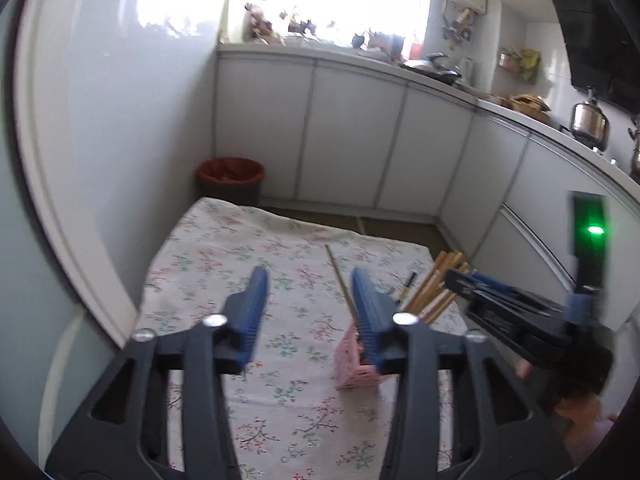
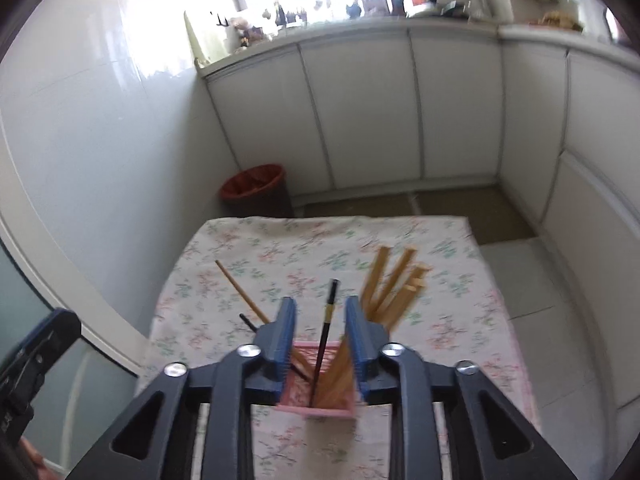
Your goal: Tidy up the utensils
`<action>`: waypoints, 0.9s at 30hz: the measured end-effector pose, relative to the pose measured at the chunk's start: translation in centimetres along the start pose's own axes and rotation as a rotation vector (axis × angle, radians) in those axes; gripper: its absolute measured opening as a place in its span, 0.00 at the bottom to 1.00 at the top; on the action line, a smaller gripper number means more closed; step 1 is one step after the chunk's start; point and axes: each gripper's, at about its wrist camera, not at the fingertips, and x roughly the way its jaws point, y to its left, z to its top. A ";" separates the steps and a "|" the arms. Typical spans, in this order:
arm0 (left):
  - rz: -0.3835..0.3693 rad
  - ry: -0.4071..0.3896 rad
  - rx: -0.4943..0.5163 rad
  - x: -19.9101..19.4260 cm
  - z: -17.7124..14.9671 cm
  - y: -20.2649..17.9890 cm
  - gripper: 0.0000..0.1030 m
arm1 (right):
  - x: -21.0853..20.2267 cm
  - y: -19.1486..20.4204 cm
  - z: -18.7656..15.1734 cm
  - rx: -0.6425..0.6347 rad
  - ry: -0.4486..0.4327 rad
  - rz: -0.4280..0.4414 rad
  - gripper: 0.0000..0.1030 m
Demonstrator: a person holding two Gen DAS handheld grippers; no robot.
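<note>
A pink slotted holder [image 2: 328, 410] stands on the floral tablecloth [image 2: 280, 248], right below my right gripper [image 2: 320, 302]. Its jaws are open, and a black chopstick [image 2: 326, 320] rises out of the holder between them, with a gap on each side. Several wooden chopsticks [image 2: 394, 284] fan out of the holder to the right. One wooden chopstick [image 2: 240, 294] and a second black one [image 2: 248, 322] lean left. My left gripper [image 1: 310, 272] is open with nothing between its fingers. The pink holder [image 1: 354, 364] and a wooden chopstick [image 1: 340, 280] sit by its right finger.
A dark bin with a red liner [image 1: 230, 174] stands on the floor beyond the table's far left corner. White cabinets [image 1: 352, 140] run behind and along the right, with a cluttered counter above. A white wall [image 1: 100, 140] is close on the left.
</note>
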 end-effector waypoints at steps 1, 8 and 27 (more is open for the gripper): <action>0.013 -0.013 -0.007 -0.6 -0.2 -0.1 0.64 | -1.3 -0.3 -0.3 0.008 -0.030 -0.027 0.54; 0.039 -0.038 -0.001 -5.2 -3.0 -2.1 0.80 | -10.2 -1.8 -3.7 0.026 -0.157 -0.151 0.86; 0.129 -0.055 0.010 -17.3 -8.4 -6.2 0.99 | -25.8 -4.7 -12.2 0.138 -0.105 -0.302 1.00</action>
